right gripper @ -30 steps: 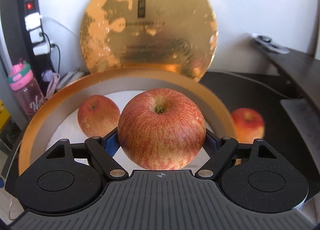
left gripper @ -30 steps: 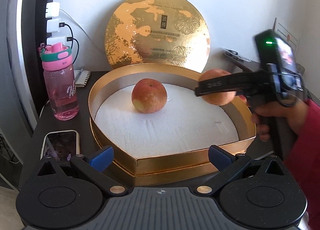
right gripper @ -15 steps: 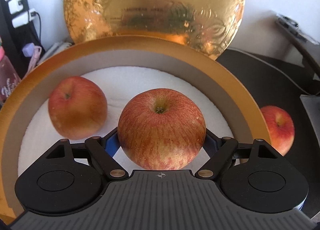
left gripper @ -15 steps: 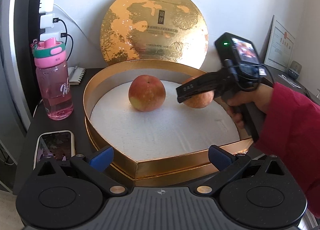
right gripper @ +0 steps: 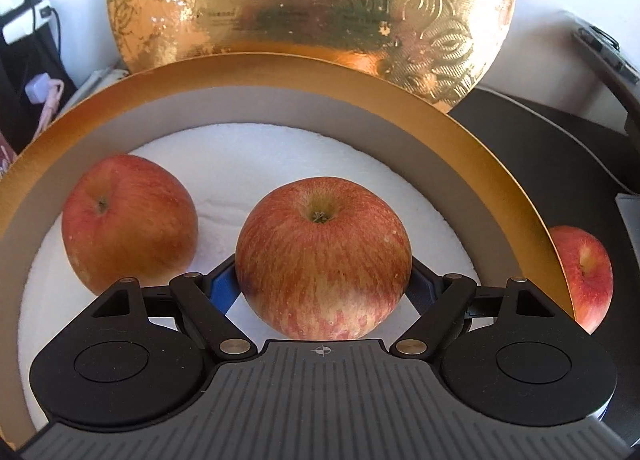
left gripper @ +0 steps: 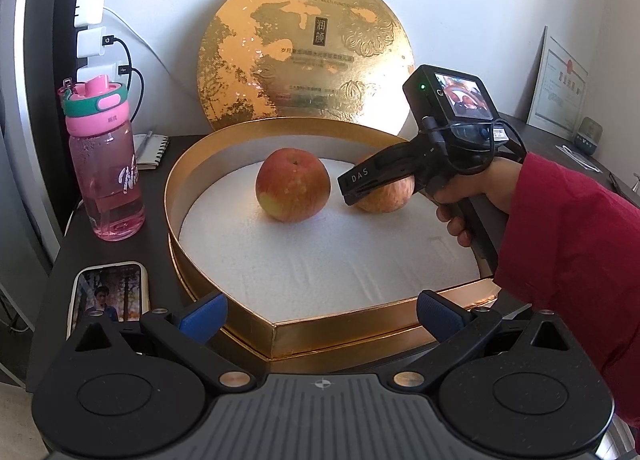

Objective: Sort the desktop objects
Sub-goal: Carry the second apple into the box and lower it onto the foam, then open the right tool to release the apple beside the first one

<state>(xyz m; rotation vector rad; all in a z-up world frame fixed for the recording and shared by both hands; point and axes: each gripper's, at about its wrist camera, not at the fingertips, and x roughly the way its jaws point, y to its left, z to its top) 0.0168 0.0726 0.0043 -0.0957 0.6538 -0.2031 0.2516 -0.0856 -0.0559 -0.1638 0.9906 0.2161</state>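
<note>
Right gripper (right gripper: 322,280) pinching an apple (right gripper: 323,256) just above the box (right gripper: 280,76) padding; left gripper (left gripper: 320,310) spread, empty. Risked rolling into the apple on its left (right gripper: 128,220) if let go early.

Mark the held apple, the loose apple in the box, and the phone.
held apple (right gripper: 322,256): right wrist view, middle of its striped skin.
loose apple (left gripper: 293,185): left wrist view, centre of its front face.
phone (left gripper: 108,294): left wrist view, middle of its lit screen.

The dark desk (left gripper: 120,248) bears gold box (left gripper: 276,334), pink bottle (left gripper: 106,180), phone (left gripper: 108,296), perhaps a notepad (left gripper: 150,150).
</note>
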